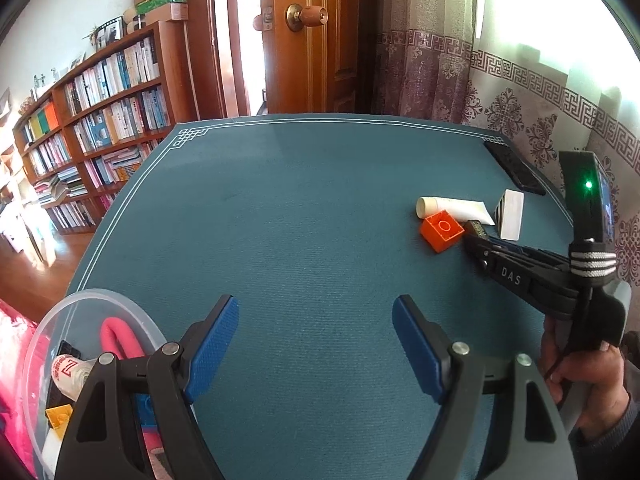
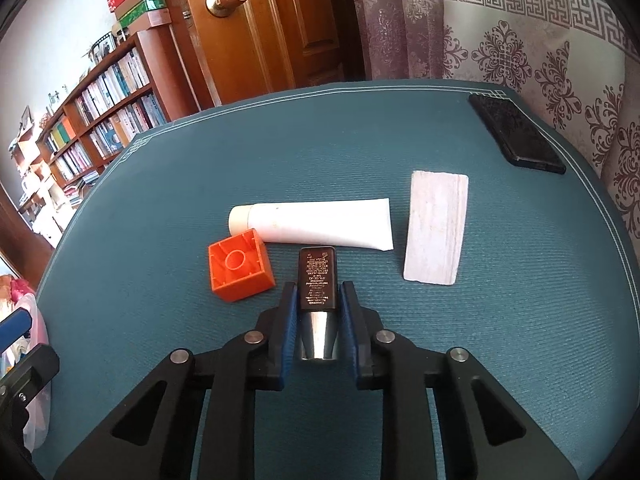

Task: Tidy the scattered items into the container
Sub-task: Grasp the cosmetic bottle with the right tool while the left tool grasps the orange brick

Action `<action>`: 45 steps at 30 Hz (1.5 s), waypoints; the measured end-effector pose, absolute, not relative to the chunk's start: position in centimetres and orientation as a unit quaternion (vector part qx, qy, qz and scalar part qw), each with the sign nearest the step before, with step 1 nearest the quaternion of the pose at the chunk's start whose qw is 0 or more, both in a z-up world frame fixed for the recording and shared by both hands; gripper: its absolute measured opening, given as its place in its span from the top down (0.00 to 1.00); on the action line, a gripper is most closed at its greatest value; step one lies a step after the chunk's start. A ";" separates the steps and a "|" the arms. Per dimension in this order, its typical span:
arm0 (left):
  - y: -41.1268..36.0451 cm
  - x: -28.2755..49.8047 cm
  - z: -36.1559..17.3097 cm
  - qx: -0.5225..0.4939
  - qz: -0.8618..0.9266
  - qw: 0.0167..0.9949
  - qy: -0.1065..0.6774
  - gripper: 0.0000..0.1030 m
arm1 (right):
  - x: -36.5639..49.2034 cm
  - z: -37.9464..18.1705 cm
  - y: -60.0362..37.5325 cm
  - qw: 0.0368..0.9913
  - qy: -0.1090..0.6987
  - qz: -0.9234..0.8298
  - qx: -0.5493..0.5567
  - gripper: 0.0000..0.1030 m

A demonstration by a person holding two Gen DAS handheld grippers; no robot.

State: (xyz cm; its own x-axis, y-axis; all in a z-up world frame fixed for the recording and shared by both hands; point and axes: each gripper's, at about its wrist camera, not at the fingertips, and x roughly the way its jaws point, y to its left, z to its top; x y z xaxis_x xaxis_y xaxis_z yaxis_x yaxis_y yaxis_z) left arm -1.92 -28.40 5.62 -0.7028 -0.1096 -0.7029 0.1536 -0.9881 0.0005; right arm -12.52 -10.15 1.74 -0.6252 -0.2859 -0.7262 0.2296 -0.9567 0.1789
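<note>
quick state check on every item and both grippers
left gripper: open, empty
right gripper: shut on bottle
bottle: lying, gripped
tube: lying, capped
orange brick: hollow side up
white block: lying flat
phone: screen dark
container: partly filled
door: ajar

The left gripper is hovering wide open over the teal table mat, with the clear container sitting near left. Far right, the right gripper is reaching beside the orange brick.

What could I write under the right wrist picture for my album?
Right gripper pinches a small dark bottle on the blue table, beside an orange block.
</note>
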 end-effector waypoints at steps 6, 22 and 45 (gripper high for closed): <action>-26.7 -4.3 5.8 0.378 -0.924 0.046 0.030 0.20 | -11.3 1.8 -7.6 0.116 -0.056 -0.901 0.415 0.78; -22.7 -10.6 5.4 0.392 -0.920 0.013 0.018 0.20 | -9.9 1.3 -5.5 0.102 -0.083 -0.910 0.393 0.77; -20.6 -14.5 3.1 0.395 -0.919 0.007 0.000 0.20 | -9.7 1.1 -5.0 0.111 -0.097 -0.908 0.392 0.77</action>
